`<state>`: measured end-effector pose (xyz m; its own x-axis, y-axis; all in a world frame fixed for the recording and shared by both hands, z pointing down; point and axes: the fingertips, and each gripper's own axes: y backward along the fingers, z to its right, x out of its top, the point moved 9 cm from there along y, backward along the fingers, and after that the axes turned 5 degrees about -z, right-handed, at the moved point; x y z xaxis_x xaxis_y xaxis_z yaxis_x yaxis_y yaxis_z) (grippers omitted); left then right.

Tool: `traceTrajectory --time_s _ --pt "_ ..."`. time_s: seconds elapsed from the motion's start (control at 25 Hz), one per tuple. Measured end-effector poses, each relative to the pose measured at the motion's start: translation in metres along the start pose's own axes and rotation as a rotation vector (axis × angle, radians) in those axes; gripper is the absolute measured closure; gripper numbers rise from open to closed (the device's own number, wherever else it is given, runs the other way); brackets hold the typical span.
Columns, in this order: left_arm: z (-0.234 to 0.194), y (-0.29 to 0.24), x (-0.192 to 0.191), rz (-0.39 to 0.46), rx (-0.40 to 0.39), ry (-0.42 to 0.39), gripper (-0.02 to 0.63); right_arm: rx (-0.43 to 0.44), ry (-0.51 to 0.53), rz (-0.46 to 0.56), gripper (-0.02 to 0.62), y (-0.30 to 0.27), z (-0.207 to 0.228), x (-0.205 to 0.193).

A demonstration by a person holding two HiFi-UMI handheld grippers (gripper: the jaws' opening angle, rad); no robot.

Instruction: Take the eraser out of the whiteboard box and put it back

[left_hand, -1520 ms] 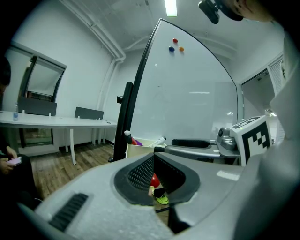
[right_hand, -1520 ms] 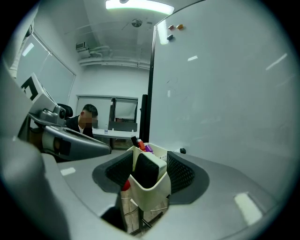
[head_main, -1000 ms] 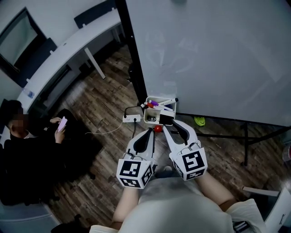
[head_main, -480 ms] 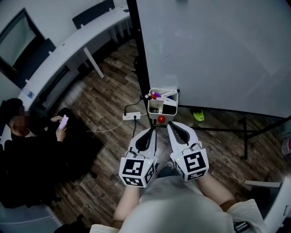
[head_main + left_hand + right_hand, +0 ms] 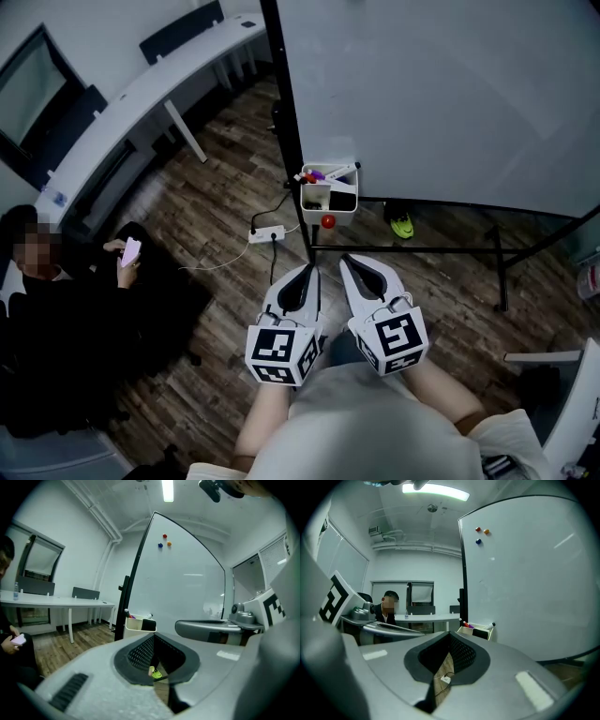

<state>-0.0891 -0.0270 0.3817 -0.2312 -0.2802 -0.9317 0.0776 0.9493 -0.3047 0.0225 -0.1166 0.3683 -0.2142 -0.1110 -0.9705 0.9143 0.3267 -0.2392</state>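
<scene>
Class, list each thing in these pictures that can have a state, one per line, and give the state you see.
left gripper: shut, empty.
right gripper: shut, empty.
eraser: inside the whiteboard box, not held.
whiteboard box: hanging on the whiteboard, also holding markers.
power strip: lying on the floor.

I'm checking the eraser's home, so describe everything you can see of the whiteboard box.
The whiteboard box is a small, open-topped, cream-white container, plastic by the look, upright against the lower corner of the whiteboard beside the black frame post. A black eraser stands inside, and markers with purple and red ends poke out on top. A red magnet sits just below it.
</scene>
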Motion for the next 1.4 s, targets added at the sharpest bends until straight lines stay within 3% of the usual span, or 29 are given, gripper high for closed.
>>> traceTrajectory --time_s 0.6,1.4 --pt "0.018 0.033 -0.013 -0.01 -0.02 -0.014 0.604 -0.007 -0.018 -0.015 0.589 0.034 -0.027 -0.013" --pt "0.013 0.025 -0.011 0.001 -0.019 0.002 0.604 -0.031 -0.038 -0.023 0.589 0.031 -0.018 -0.013"
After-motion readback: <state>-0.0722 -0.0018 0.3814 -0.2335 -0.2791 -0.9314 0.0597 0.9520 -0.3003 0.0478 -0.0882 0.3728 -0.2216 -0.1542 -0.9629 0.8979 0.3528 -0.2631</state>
